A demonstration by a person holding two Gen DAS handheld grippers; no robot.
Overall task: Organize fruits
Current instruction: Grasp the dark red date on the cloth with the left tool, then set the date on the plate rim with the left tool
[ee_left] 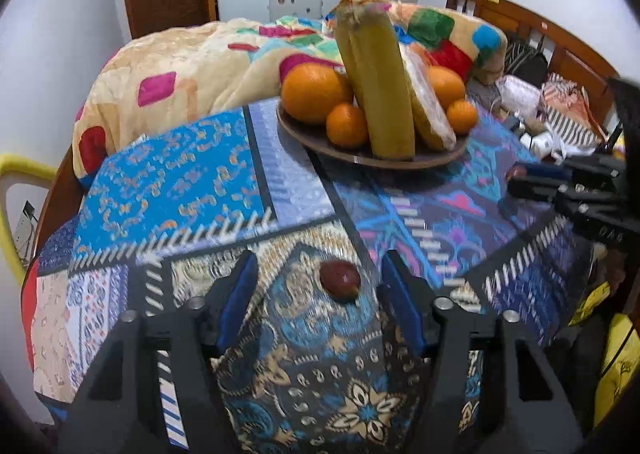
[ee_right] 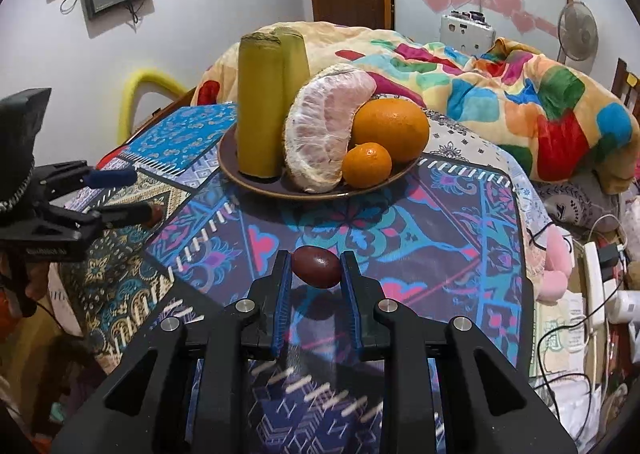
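Jaws of the right gripper (ee_right: 315, 268) are clamped on a small dark red fruit (ee_right: 316, 267), held above the patterned bench (ee_right: 460, 214); left gripper (ee_left: 320, 286) jaws stand apart around another red fruit (ee_left: 340, 280) lying on the cloth, pads not touching it

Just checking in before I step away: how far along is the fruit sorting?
Done: oranges, pomelo segment and green stalks sit on the brown plate. In hand: right gripper is shut on one dark red fruit. Left: another red fruit lies on the cloth between the left gripper's open jaws.
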